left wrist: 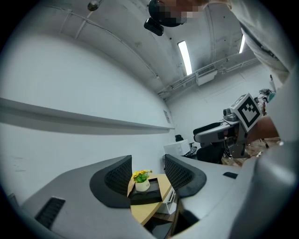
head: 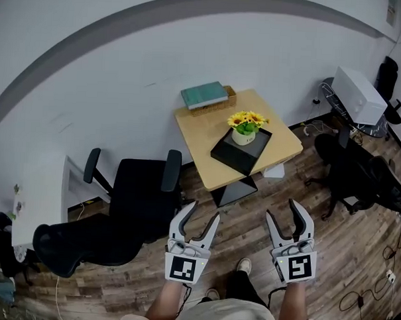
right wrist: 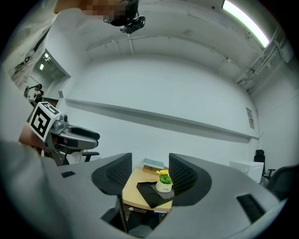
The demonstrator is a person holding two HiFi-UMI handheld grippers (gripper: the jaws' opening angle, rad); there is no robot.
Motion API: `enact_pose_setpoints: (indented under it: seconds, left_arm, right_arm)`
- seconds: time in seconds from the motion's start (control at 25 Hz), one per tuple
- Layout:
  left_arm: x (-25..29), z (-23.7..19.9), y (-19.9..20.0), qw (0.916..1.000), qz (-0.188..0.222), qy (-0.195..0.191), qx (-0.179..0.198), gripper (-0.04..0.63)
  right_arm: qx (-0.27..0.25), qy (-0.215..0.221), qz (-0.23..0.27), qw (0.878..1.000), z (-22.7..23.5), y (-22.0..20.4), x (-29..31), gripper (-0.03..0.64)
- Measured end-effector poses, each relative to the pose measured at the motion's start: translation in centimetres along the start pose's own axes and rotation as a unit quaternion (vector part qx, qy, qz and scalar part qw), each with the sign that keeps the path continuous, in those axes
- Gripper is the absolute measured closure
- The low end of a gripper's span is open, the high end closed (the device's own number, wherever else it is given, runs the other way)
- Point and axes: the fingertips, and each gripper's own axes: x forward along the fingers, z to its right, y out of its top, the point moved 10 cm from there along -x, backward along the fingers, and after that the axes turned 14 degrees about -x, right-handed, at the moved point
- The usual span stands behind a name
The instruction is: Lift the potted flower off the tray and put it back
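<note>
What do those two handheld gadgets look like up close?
The left gripper and right gripper match: pale grey bodies, each with two curved jaws lined in black ribbed rubber, and a cube bearing black-and-white square markers.

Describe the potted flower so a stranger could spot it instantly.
Find the small wooden table next to the black office chair. On it lies a black tray, and the potted flower stands in the tray. Its yellow blooms in a white pot set it apart from the teal book at the table's far edge.
</note>
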Motion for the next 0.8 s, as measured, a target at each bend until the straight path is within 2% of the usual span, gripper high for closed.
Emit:
enact_pose_setpoints:
  seconds: [0.8]
  left_arm:
    - [17.5, 2.1, 1.4, 0.9995, -0.019, 0.018, 0.02, 0.379]
  right_arm:
    - [0.032, -0.005, 0.015, 0.999, 14.3, -7.9, 9.1, 0.37]
